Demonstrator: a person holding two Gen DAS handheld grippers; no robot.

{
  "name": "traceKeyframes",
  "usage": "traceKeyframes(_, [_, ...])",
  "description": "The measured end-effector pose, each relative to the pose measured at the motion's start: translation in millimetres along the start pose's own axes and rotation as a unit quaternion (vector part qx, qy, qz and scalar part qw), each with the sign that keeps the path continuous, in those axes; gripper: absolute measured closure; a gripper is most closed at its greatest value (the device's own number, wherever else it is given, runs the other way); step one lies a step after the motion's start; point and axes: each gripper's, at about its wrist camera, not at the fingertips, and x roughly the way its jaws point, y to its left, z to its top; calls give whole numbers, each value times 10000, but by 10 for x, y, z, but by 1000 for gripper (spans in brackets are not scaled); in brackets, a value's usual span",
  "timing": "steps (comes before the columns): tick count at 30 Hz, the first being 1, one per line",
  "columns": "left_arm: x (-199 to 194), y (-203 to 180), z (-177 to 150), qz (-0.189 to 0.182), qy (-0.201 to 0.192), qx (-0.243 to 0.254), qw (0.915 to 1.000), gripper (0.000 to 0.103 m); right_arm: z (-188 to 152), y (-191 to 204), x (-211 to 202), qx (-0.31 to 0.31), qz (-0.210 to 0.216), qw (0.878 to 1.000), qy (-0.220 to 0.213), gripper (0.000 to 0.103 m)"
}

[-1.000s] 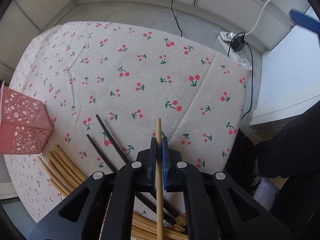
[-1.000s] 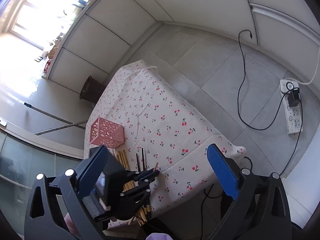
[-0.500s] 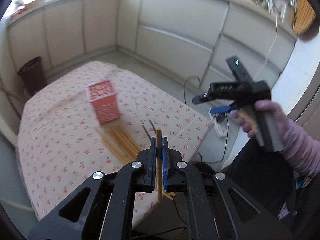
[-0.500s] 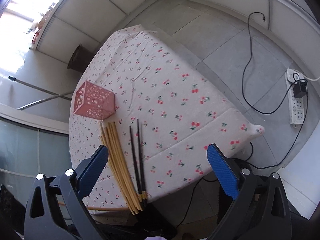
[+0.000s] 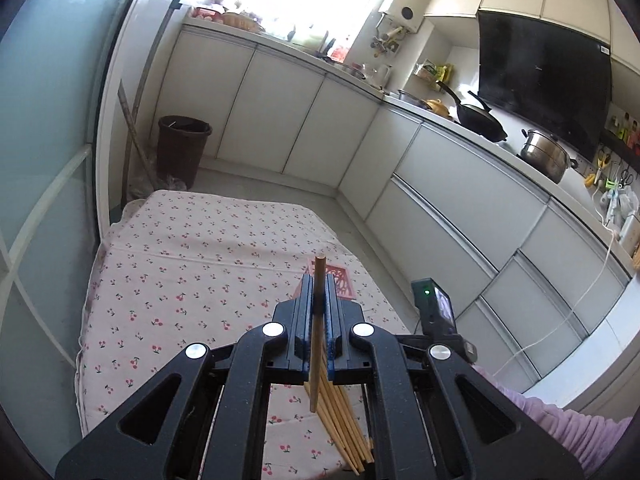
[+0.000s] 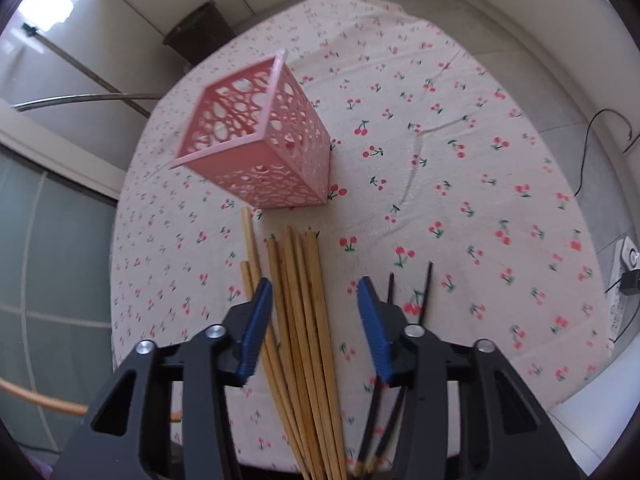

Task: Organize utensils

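My left gripper (image 5: 319, 280) is shut on one wooden chopstick (image 5: 317, 332) and holds it high above the table, pointing toward the pink perforated holder (image 5: 345, 282), mostly hidden behind the fingers. In the right wrist view the pink holder (image 6: 262, 148) stands on the cherry-print cloth. Several wooden chopsticks (image 6: 304, 320) lie in a bundle in front of it, with two black chopsticks (image 6: 424, 296) to their right. My right gripper (image 6: 316, 304) is open and empty, low over the wooden bundle. The held chopstick's end (image 6: 44, 402) shows at the lower left.
The table (image 5: 192, 264) is covered by a cherry-print cloth. A dark bin (image 5: 182, 148) stands on the floor beyond it. White kitchen cabinets (image 5: 440, 184) run along the back and right. A power strip and cables (image 6: 628, 272) lie on the floor at the right.
My left gripper has lifted and swung up with its chopstick, now looking across the table at the kitchen. My right gripper has dropped down close over the wooden chopsticks near the holder.
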Motion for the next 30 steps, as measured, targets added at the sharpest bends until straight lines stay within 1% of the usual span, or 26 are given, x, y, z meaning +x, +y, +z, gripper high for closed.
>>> traceKeyframes(1, [23, 33, -14, 6, 23, -37, 10000, 98, 30, 2, 51, -19, -69, 10000, 31, 69])
traceKeyframes(3, [73, 122, -38, 40, 108, -139, 9998, 98, 90, 31, 176, -135, -215, 9996, 100, 72])
traceKeyframes(6, [71, 143, -13, 47, 71, -133, 9999, 98, 119, 65, 332, -249, -239, 9991, 249, 76])
traceKeyframes(8, [105, 153, -23, 10, 58, -121, 9999, 98, 117, 88, 399, -287, -254, 9988, 305, 76])
traceKeyframes(12, [181, 157, -34, 3, 176, -111, 9998, 98, 95, 114, 522, -350, -378, 9979, 402, 77])
traceKeyframes(15, [204, 143, -33, -29, 193, -86, 9998, 98, 82, 184, 558, -533, -515, 9966, 350, 79])
traceKeyframes(17, [228, 146, -30, -17, 205, -79, 9998, 98, 59, 251, 580, -685, -669, 9950, 287, 81])
traceKeyframes(18, [242, 136, -32, -18, 225, -73, 9997, 98, 32, 292, 589, -783, -755, 9938, 216, 86])
traceKeyframes(21, [283, 122, -43, -22, 282, -45, 9996, 97, -15, 352, 619, -988, -926, 9907, 120, 95])
traceKeyframes(27, [327, 93, -76, 144, 338, 4, 9993, 97, 5, 292, 611, -752, -553, 9956, -38, 95])
traceKeyframes(30, [300, 132, -80, 190, 276, -83, 9994, 97, 19, 232, 450, -648, -363, 9969, -249, 95])
